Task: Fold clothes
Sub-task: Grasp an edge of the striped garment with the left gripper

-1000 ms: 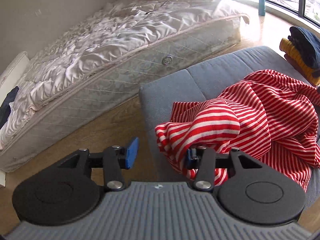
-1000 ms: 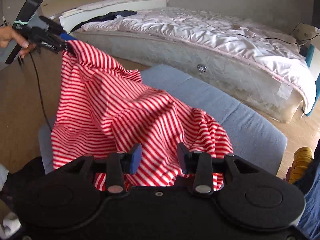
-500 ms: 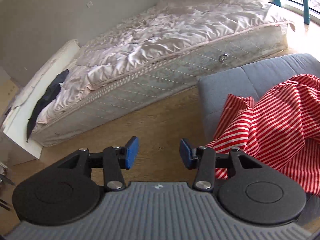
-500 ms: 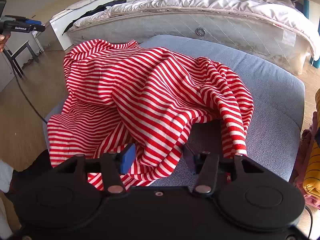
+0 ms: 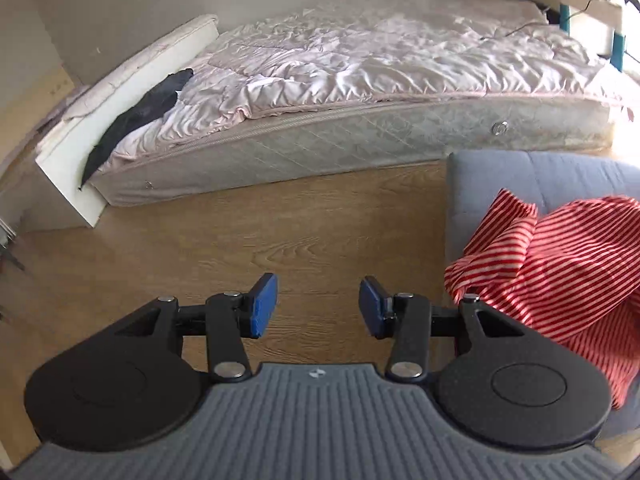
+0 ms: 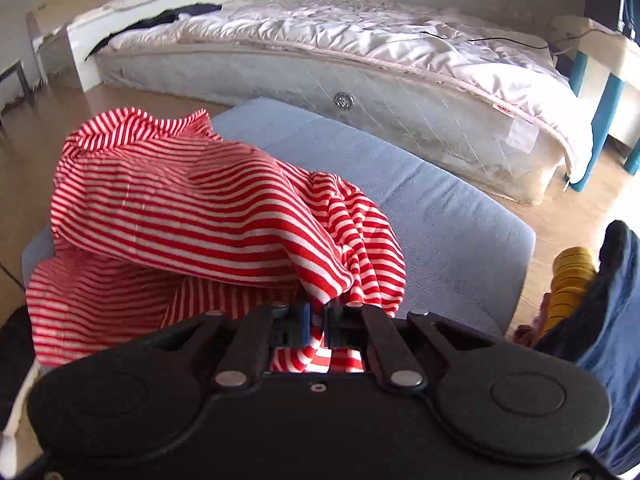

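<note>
Beside the mattress (image 6: pixel 360 80) sits the blue-grey cushion (image 6: pixel 440 216), on whose near half the red-and-white striped garment (image 6: pixel 192 216) lies crumpled, one fold pinched by the right gripper (image 6: pixel 316 316), while off the cushion's edge the left gripper (image 5: pixel 318 306) hangs spread, holding nothing.

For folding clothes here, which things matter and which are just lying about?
Part of the job:
- red-and-white striped garment
- blue-grey cushion under it
- right gripper, shut on the garment
- left gripper, open over the floor
- stacked clothes at the right

Lying about:
- mattress
- pale quilt
- dark cloth on the bed
</note>
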Available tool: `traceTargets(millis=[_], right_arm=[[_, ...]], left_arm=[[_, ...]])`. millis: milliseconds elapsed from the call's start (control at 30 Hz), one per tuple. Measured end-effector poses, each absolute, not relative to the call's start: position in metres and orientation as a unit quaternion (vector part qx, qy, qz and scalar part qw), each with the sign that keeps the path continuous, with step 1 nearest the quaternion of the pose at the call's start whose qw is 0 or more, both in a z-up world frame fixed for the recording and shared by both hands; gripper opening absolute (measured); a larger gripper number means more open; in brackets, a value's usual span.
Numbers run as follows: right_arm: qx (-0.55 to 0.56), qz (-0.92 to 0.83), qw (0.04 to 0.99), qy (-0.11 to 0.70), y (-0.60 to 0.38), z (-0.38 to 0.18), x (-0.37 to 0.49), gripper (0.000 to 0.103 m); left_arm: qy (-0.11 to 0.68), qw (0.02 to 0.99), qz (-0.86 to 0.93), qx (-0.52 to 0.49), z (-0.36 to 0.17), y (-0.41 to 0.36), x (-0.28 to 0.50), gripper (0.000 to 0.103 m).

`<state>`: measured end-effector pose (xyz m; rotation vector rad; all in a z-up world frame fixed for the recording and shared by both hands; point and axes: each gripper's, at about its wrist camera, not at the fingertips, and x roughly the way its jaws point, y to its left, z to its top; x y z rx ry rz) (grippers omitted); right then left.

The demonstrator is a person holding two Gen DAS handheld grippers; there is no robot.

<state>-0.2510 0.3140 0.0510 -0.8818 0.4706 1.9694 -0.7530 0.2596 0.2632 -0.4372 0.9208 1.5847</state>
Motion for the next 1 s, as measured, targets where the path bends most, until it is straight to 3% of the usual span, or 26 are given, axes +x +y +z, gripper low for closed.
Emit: traceTargets(millis=[133,200,267,367,533,633,1000], right_arm=[[-0.398,0.808,0.385,0.199,0.293,0.054,-0.260,0.008],[-0.409,0.814,0.370,0.184,0.282,0.053,-0.273,0.015],[-0.408,0.821,0.363,0.165,0.273,0.059,-0.285,0.029],[-0.387,0.835,0.361,0.149,0.266,0.075,-0.295,0.038],[-0.342,0.848,0.373,0.158,0.285,0.089,-0.298,0.060],[-0.335,0.847,0.382,0.158,0.307,0.086,-0.301,0.068],[-0.309,0.840,0.417,0.160,0.391,0.079,-0.311,0.077]], left_arm=[[0.408,0.638,0.626,-0.187,0.244,0.272,-0.724,0.058],[0.414,0.661,0.597,-0.186,0.235,0.278,-0.710,0.059],[0.423,0.682,0.566,-0.191,0.219,0.289,-0.689,0.059],[0.445,0.702,0.515,-0.210,0.181,0.313,-0.644,0.059],[0.455,0.724,0.478,-0.200,0.153,0.339,-0.591,0.059],[0.449,0.738,0.468,-0.186,0.144,0.351,-0.572,0.063],[0.451,0.727,0.494,-0.157,0.098,0.405,-0.570,0.065]])
